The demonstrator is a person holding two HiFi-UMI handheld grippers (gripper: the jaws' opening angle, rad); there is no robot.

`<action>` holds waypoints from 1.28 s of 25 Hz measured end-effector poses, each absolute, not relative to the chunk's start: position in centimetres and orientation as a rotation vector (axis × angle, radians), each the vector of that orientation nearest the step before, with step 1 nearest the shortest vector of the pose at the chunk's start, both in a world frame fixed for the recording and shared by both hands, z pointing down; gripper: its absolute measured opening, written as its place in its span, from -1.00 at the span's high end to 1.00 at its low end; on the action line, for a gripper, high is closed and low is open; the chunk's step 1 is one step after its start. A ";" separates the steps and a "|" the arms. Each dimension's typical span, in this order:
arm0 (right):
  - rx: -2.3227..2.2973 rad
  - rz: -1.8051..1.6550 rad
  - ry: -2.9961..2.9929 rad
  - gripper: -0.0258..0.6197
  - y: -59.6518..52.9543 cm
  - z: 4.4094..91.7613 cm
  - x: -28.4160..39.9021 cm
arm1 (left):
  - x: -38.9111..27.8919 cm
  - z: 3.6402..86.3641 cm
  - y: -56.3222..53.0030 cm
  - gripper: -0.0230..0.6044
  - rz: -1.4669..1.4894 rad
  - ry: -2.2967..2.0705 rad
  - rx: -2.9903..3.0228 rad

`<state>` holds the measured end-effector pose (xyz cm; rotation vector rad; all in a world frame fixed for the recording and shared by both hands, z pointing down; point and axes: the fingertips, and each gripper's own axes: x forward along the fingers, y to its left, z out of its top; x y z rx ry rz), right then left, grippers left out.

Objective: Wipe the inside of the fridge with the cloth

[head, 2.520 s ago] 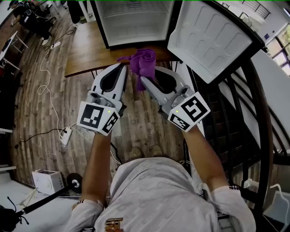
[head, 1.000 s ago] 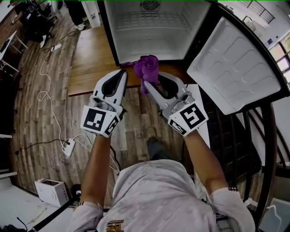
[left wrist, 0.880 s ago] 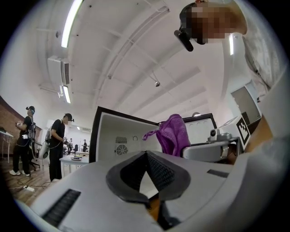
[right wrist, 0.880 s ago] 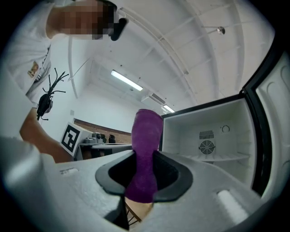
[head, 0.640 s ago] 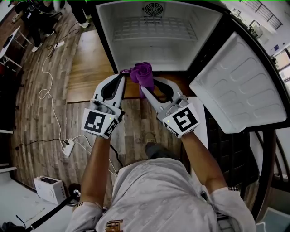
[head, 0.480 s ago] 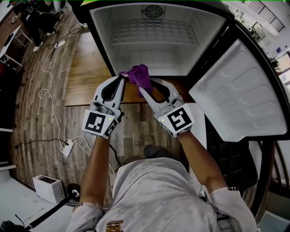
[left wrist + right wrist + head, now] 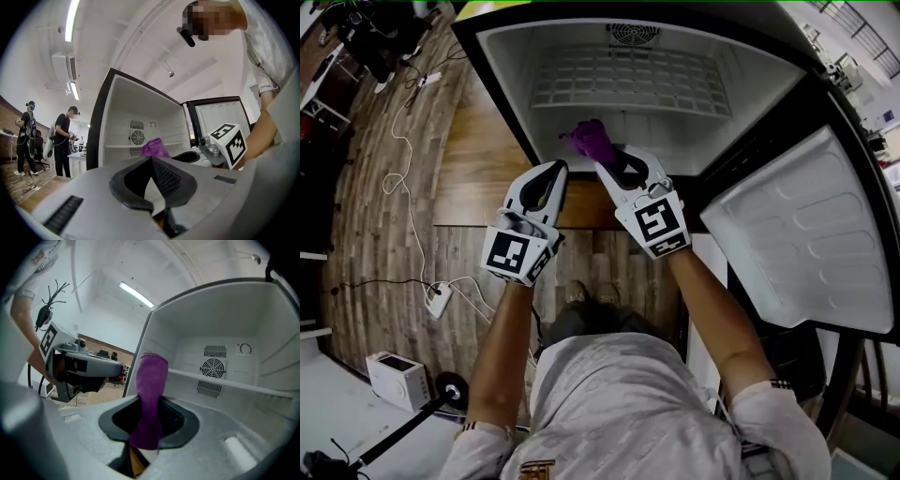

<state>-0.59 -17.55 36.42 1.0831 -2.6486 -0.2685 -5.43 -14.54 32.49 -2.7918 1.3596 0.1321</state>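
The fridge (image 7: 525, 89) stands open, its white inside (image 7: 234, 333) bare, with a fan grille (image 7: 213, 367) on the back wall. A purple cloth (image 7: 591, 141) sticks up out of my right gripper (image 7: 602, 161), which is shut on it just inside the fridge's opening. In the right gripper view the cloth (image 7: 151, 390) rises from between the jaws of the right gripper (image 7: 149, 401). My left gripper (image 7: 560, 169) is shut and holds nothing; it hangs left of the cloth, outside the fridge's front edge. From the left gripper (image 7: 152, 159) the cloth (image 7: 155, 147) shows just beyond the tips.
The fridge door (image 7: 806, 244) is swung open at the right. The fridge rests on a wooden tabletop (image 7: 487, 159). A white wire shelf (image 7: 628, 80) spans the fridge's back. Cables and a power strip (image 7: 439, 300) lie on the floor at left. Two people (image 7: 63, 140) stand far left.
The fridge has come nearer. My right gripper has carried the cloth forward, from the tabletop's edge into the fridge's opening. The left gripper has stayed back and now trails it.
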 end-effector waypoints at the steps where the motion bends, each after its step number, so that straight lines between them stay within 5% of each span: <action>1: 1.080 -0.268 -2.637 0.59 -18.3 36.9 -0.7 | -5.4 32.8 -14.9 0.93 0.129 1.364 -2.796; 32: 1.231 -0.335 -2.476 0.59 -32.9 40.8 -5.6 | -7.8 34.8 -18.0 0.93 0.128 1.376 -2.859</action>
